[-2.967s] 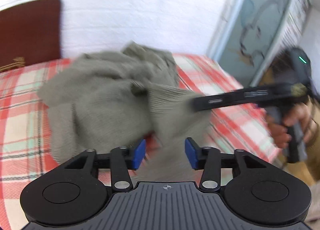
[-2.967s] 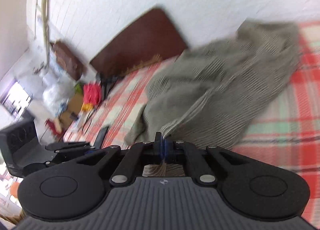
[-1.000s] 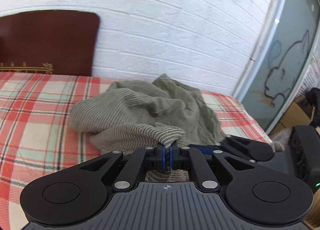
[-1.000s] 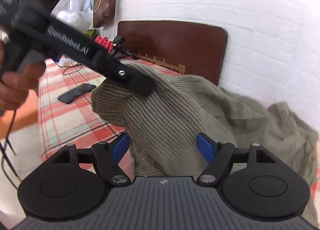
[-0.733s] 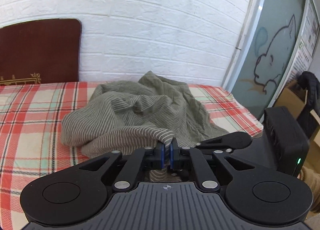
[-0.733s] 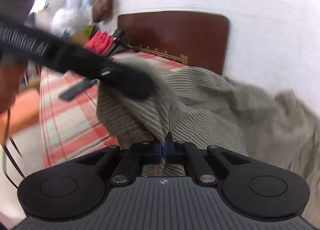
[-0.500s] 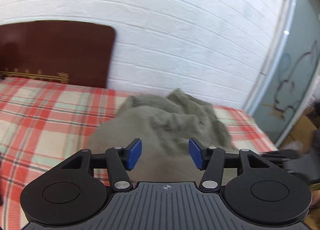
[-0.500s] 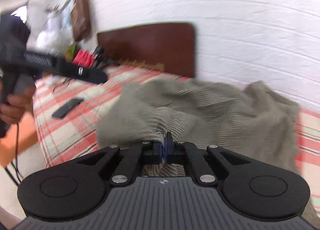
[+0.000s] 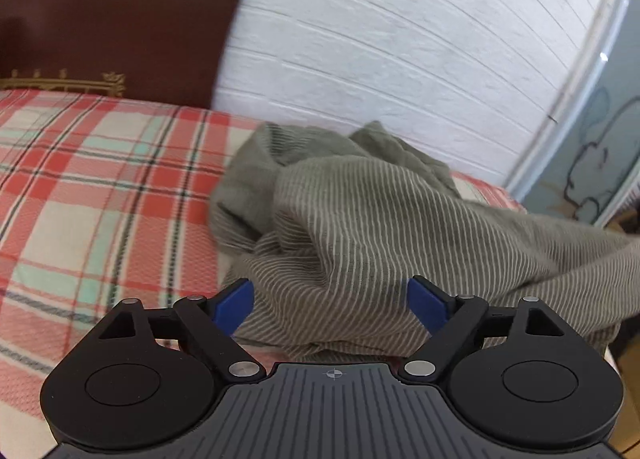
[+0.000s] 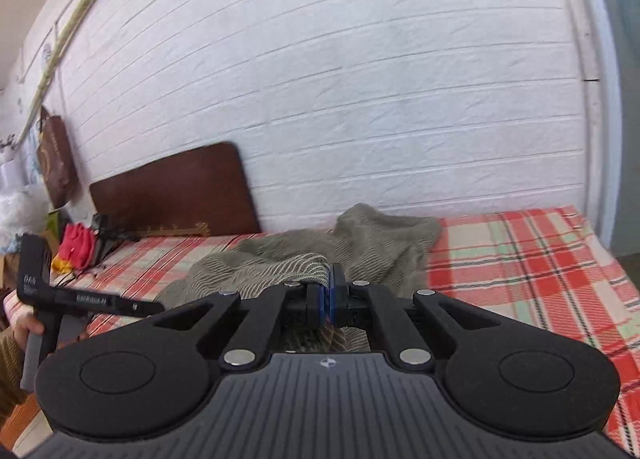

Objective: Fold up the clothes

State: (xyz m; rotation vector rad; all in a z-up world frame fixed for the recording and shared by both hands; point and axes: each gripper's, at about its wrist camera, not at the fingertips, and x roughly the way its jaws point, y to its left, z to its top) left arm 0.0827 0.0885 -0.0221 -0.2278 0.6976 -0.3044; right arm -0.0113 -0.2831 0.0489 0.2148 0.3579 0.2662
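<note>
White brick wall (image 10: 360, 79) backs your red plaid bedspread (image 9: 100, 195), where the crumpled olive striped knit garment (image 9: 380, 227) lies. Your right gripper (image 10: 331, 295) pinches its fold; your left gripper (image 9: 332, 303) has just spread wide, garment between unpressed.

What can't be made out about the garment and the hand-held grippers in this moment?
- Striped garment: crumpled, so its type cannot be told in either view; the left wrist view's right edge cuts it off.
- Fabric clamped in the right hand-held gripper: that gripper's own body hides the part behind the pads.
- Left hand-held gripper: open over the cloth; the right wrist view shows it side-on, its jaws unreadable.
</note>
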